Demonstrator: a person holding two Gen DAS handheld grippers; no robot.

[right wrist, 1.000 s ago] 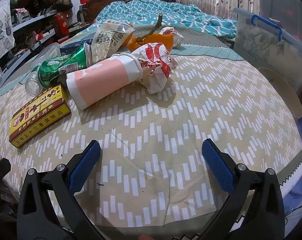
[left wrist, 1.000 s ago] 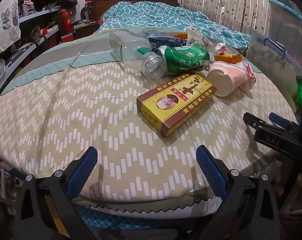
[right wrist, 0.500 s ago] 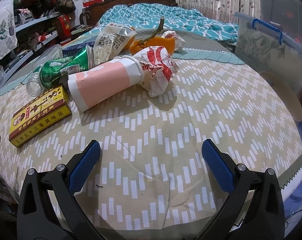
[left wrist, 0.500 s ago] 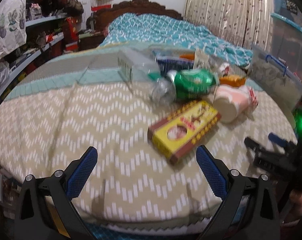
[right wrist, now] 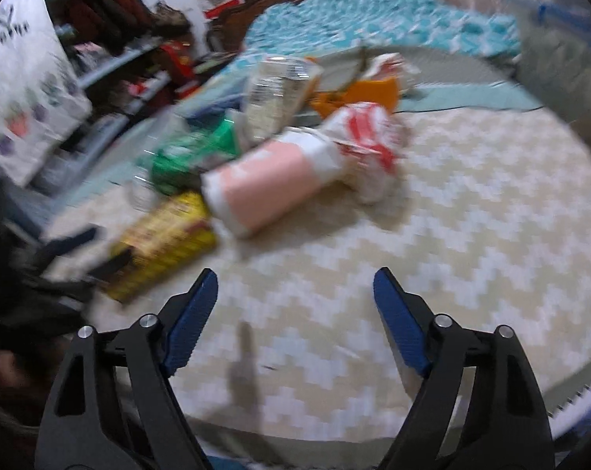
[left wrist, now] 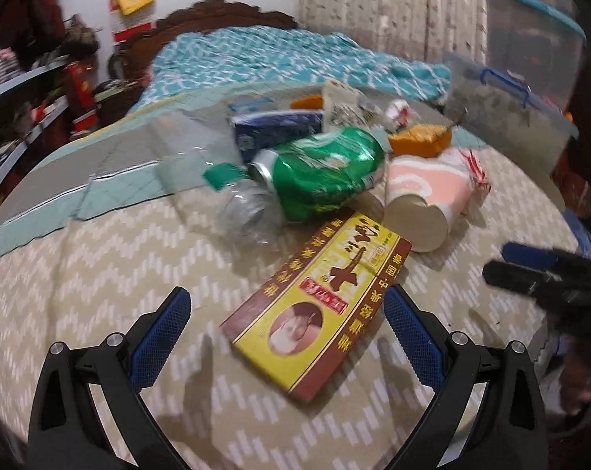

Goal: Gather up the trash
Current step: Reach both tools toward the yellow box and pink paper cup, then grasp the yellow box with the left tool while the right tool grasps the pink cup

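Note:
Trash lies in a heap on a round table with a zigzag cloth [left wrist: 80,274]. A yellow and brown box [left wrist: 319,301] lies nearest, just ahead of my open, empty left gripper [left wrist: 285,313]. Behind it are a crushed green can [left wrist: 327,172], a clear plastic bottle [left wrist: 244,215], a pink paper cup [left wrist: 428,192] on its side and a blue carton [left wrist: 276,129]. My right gripper [right wrist: 293,293] is open and empty, short of the pink cup [right wrist: 268,184] and a red and white wrapper [right wrist: 366,145]. The yellow box [right wrist: 166,239] lies to its left.
An orange piece [left wrist: 421,139] and a printed packet [left wrist: 342,105] lie at the back of the heap. A clear storage bin [left wrist: 507,113] stands at the table's right. A bed [left wrist: 276,58] is behind and shelves [left wrist: 21,90] stand at the left.
Both grippers have moved forward over the table toward the heap. The left one has closed in on the yellow box. Both stay open.

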